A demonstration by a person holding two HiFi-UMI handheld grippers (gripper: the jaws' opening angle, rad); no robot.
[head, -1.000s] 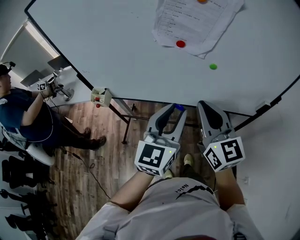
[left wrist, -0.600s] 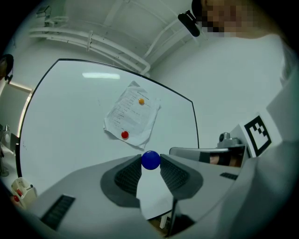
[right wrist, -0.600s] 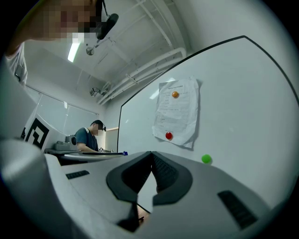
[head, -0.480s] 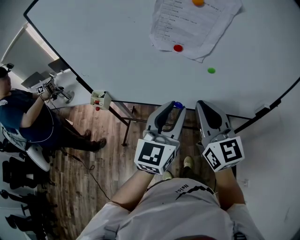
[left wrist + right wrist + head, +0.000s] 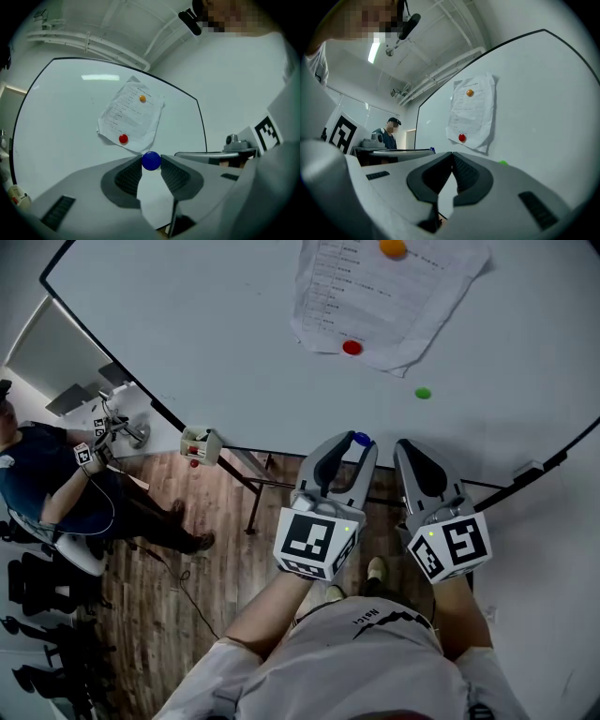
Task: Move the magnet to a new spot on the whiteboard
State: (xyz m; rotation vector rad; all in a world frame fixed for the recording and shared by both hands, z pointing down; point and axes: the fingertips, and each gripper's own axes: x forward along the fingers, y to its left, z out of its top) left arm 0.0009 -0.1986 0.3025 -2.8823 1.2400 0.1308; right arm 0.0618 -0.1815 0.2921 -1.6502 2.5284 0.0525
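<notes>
Whiteboard top cut off — left gripper pinches the half-hidden blue magnet.

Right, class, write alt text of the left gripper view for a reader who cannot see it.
The left gripper pinches a small round blue magnet between the tips of its grey tongs, before a white whiteboard. On the board, a round orange magnet and a round red magnet pin a creased printed paper sheet.

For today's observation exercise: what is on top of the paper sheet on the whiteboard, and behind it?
An orange magnet and a red magnet sit on the paper sheet. The whiteboard behind it is covered there, unseen.
</notes>
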